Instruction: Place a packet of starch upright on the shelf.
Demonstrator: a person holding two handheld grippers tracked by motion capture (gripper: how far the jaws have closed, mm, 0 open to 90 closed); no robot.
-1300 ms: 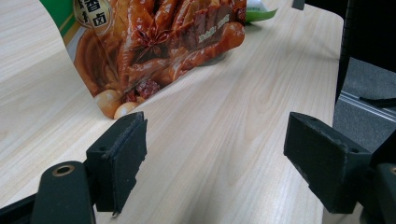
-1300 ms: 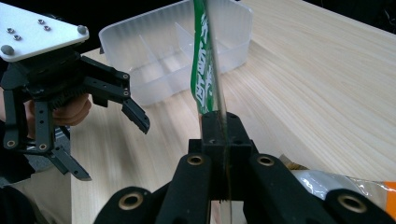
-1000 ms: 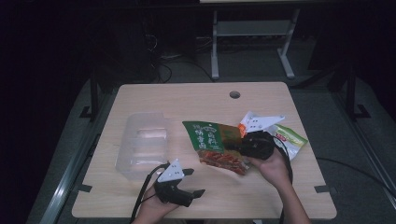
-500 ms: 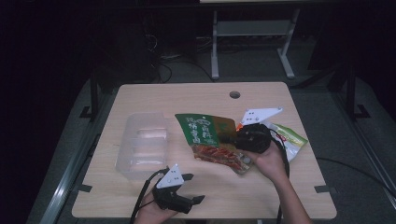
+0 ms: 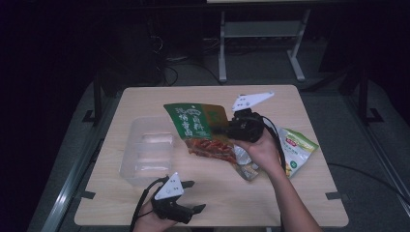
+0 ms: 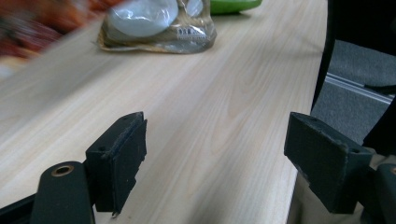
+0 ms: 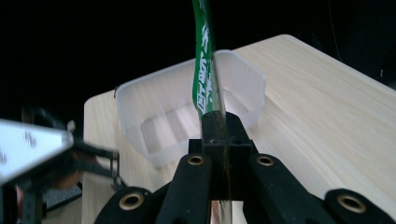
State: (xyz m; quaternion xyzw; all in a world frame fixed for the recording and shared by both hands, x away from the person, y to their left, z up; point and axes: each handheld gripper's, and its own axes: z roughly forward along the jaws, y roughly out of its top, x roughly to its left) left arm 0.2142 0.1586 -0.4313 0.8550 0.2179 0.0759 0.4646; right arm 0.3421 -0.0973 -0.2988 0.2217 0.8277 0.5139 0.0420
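High view had the left hand-held gripper (image 5: 186, 209) parked at 7 o'clock on the desk (image 5: 309, 203), jaws spread, holding nothing. Clear tray (image 5: 145, 154) waited at 9. Right hand-held gripper (image 5: 220, 129) pinched the green snack bag (image 5: 193, 123) by its edge, lifted near center, probably tray-bound.

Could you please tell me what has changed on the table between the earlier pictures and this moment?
The right gripper, shut on the green snack packet, has carried it up and left, toward the clear plastic tray; the packet now hangs partly over the tray's edge. The left gripper stays open near the table's front edge, and the tray, the clear-windowed bag and the light green bag lie where they were.
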